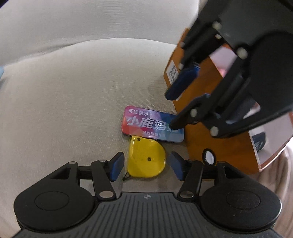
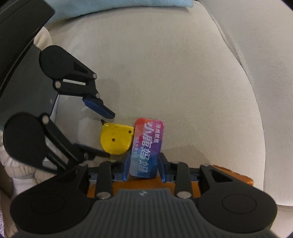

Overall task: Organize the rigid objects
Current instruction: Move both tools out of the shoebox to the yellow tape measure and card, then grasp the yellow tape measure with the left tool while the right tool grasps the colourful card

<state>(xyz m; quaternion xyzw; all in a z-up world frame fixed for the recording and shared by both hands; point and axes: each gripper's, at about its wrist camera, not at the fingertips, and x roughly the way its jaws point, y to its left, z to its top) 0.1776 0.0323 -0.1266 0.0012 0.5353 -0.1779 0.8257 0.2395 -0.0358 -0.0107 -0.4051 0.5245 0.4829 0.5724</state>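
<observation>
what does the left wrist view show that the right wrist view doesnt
Only the left wrist view: the orange box's broad face with its white label, and the left tongs open around the yellow tape measure without touching it.

Only the right wrist view: a light blue cloth at the top edge, and the right tongs straddling the floss pick box; contact is unclear.

Both: tape measure, floss pick box and orange box together on the beige cushion.

Black linkage gripper (image 1: pixel 146 165) — blue pads (image 1: pixel 117 169), silver rivets, ribbed grey housing.
</observation>
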